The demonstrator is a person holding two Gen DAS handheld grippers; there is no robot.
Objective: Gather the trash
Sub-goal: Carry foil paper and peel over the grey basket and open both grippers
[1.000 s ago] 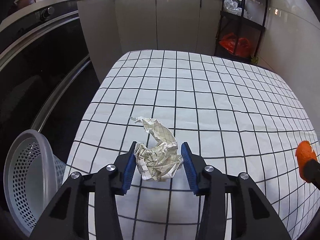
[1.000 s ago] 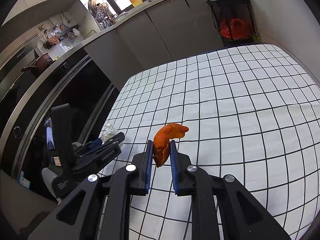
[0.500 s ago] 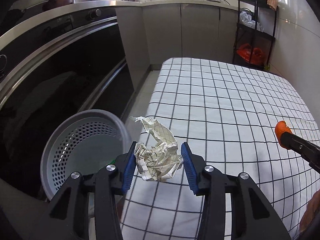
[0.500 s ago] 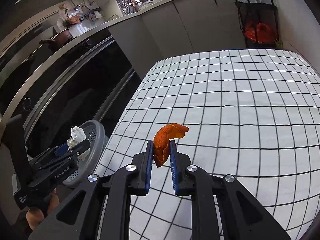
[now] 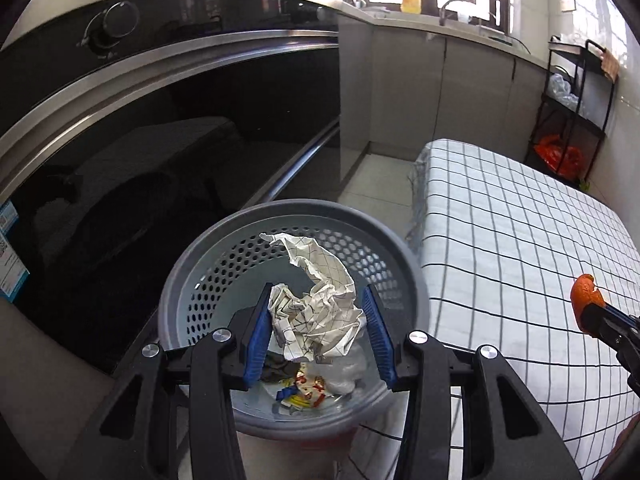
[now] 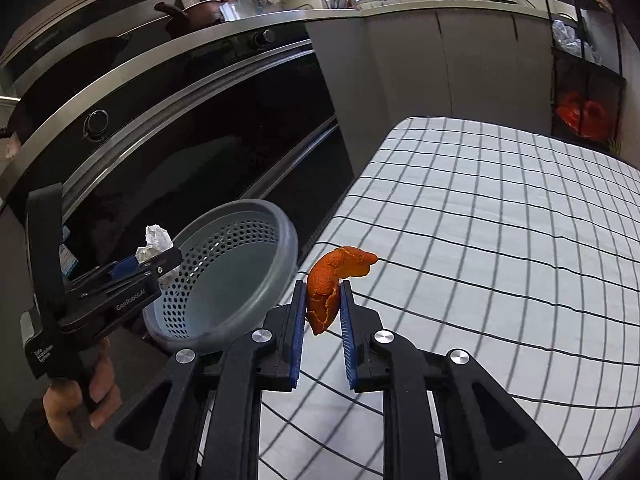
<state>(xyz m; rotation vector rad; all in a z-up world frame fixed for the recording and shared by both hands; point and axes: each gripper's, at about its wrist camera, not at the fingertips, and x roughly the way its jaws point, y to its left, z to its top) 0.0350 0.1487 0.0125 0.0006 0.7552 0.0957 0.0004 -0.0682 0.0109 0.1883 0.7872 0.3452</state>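
My left gripper point(image 5: 318, 308) is shut on a crumpled checked paper ball point(image 5: 316, 300) and holds it right over the grey perforated trash basket point(image 5: 200, 264). The basket holds several wrappers at its bottom. In the right wrist view the left gripper point(image 6: 160, 256) shows at the basket's point(image 6: 256, 216) near rim with the paper point(image 6: 154, 240) in it. My right gripper point(image 6: 323, 304) is shut on an orange peel point(image 6: 332, 280) above the table's left edge, just right of the basket. The peel point(image 5: 586, 292) also shows in the left wrist view.
A table with a white black-grid cloth point(image 6: 500, 220) fills the right side. A dark oven front with a steel handle point(image 5: 180, 80) stands behind the basket. A black rack with an orange bag point(image 5: 560, 156) stands at the far right.
My left gripper has carried the paper ball left off the table to above the basket. My right gripper has moved left toward the basket with the peel.
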